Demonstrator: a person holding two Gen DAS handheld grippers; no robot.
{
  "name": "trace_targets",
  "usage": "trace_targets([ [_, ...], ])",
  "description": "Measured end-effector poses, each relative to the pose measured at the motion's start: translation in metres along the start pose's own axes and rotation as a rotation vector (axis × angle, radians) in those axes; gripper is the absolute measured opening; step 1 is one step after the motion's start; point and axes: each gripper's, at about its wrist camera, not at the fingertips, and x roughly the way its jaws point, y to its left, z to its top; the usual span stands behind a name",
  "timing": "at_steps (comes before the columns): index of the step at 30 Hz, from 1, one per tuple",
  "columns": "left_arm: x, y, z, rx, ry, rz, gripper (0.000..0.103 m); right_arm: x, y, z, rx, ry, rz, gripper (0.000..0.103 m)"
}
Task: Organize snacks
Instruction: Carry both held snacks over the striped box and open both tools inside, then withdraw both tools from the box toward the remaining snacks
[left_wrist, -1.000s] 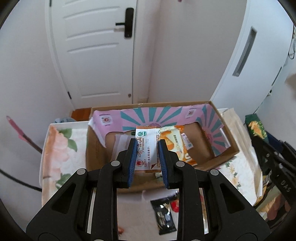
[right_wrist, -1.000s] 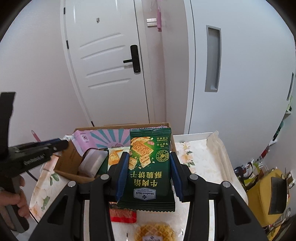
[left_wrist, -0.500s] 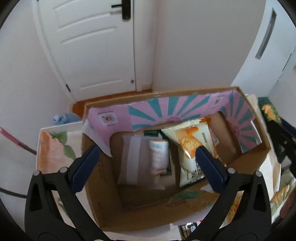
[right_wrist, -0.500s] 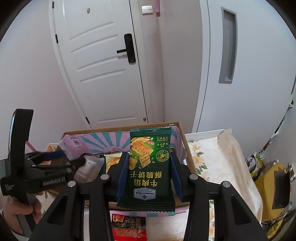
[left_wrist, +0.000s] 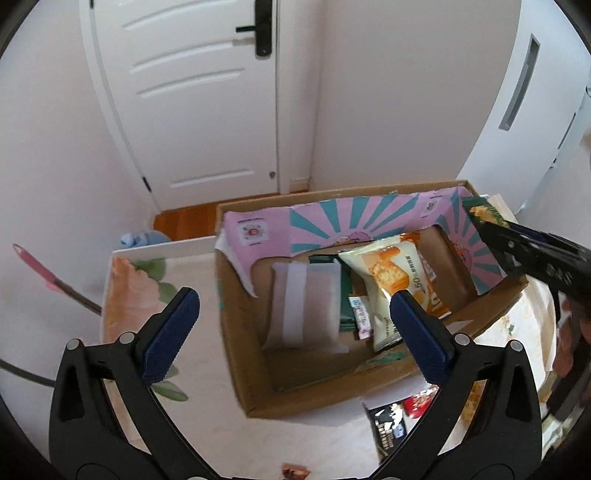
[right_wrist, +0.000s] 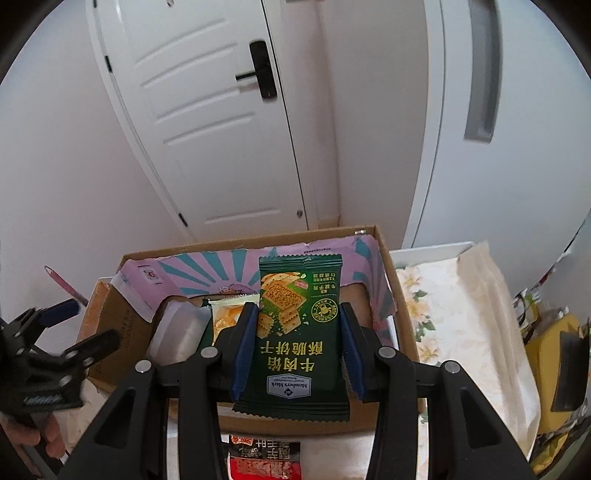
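Note:
A cardboard box (left_wrist: 317, 391) with a pink and teal inner flap stands on the floral tablecloth. In it lie a pale wrapped pack (left_wrist: 303, 306), an orange-and-white cracker pack (left_wrist: 391, 273) and a small sachet (left_wrist: 360, 317). My left gripper (left_wrist: 291, 332) is open and empty, above the box's near left side. My right gripper (right_wrist: 297, 350) is shut on a dark green cracker pack (right_wrist: 295, 332) and holds it over the box (right_wrist: 402, 332); it shows at the right of the left wrist view (left_wrist: 532, 254).
A black snack packet (left_wrist: 388, 428) and a red one (left_wrist: 417, 406) lie on the cloth in front of the box; a red-and-black packet (right_wrist: 264, 458) shows below my right gripper. A white door (left_wrist: 207, 92) and walls stand behind. A yellow object (right_wrist: 554, 350) sits at far right.
My left gripper opened and let the small white sachet drop into the box, then drew back to the left. My right gripper carried the green pack forward over the box.

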Motion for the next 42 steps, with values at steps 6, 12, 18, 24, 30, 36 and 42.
trace_targets([
  [6,-0.012,0.009,-0.005,-0.022,-0.014,0.015,0.103,0.027,-0.012,0.009,0.015,0.098,0.046,0.045],
  [12,-0.026,0.010,-0.013,-0.035,-0.028,0.039,0.103,0.018,-0.015,0.009,-0.003,0.068,0.070,0.097],
  [18,-0.046,0.007,-0.019,-0.050,-0.055,0.077,0.103,-0.023,-0.016,0.004,-0.025,0.002,0.079,0.097],
  [24,-0.075,0.003,-0.029,-0.080,-0.091,0.085,0.103,-0.054,-0.018,0.000,-0.065,-0.030,0.078,0.097],
  [30,-0.104,0.002,-0.047,-0.105,-0.119,0.122,0.103,-0.084,-0.011,-0.014,-0.144,-0.047,0.080,0.097],
  [36,-0.128,0.002,-0.076,-0.113,-0.134,0.173,0.103,-0.105,-0.010,-0.030,-0.181,-0.068,0.109,0.097],
  [42,-0.134,0.005,-0.110,-0.116,-0.091,0.214,0.103,-0.108,-0.014,-0.047,-0.167,-0.033,0.193,0.098],
])
